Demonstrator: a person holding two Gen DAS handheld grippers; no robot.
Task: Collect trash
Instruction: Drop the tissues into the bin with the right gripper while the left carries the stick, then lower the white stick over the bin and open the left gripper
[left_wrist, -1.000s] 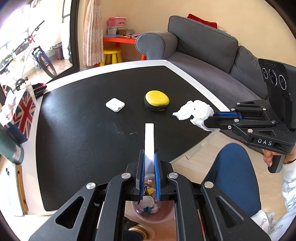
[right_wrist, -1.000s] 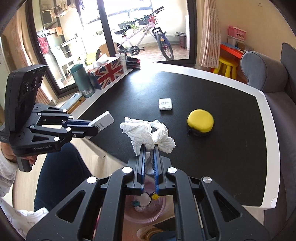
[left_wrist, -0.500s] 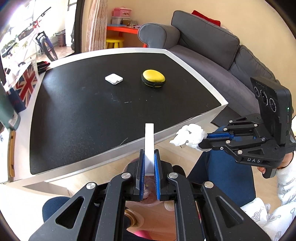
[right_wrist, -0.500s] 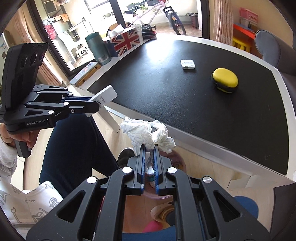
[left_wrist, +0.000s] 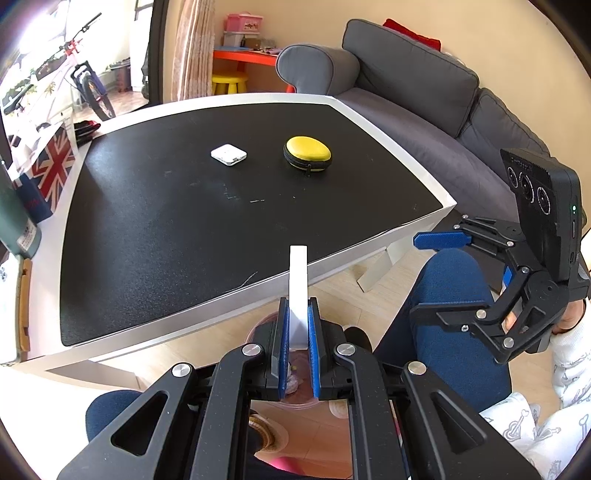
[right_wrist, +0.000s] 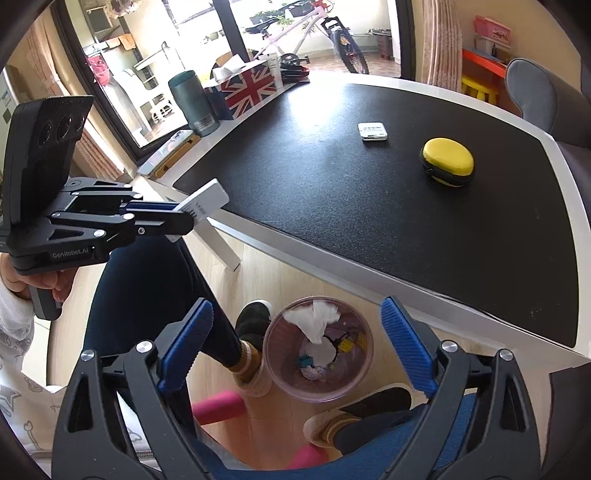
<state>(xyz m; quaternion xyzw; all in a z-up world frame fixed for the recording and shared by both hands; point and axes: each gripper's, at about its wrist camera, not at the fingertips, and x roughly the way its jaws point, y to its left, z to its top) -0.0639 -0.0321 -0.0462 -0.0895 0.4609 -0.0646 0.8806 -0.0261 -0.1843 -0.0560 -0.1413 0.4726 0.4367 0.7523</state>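
Left gripper (left_wrist: 298, 328) fingers clamp white strip (left_wrist: 298, 280) lengthwise, pointing forward; right gripper (right_wrist: 295, 334) fingers opening, empty

A black-topped table (left_wrist: 147, 221) with a white rim carries a yellow oval zip case (left_wrist: 307, 153), and at its nine o'clock, a little apart, a small white flat box (left_wrist: 228, 154). Along the table's nine o'clock edge stand a Union Jack tissue box (right_wrist: 245, 88) and a dark green flask (right_wrist: 192, 101). A grey sofa (left_wrist: 424, 92) fills the two o'clock side, with a yellow stool (left_wrist: 229, 83) and an orange desk (left_wrist: 251, 57) near twelve, and a bicycle (right_wrist: 317, 29) outside the glass door.
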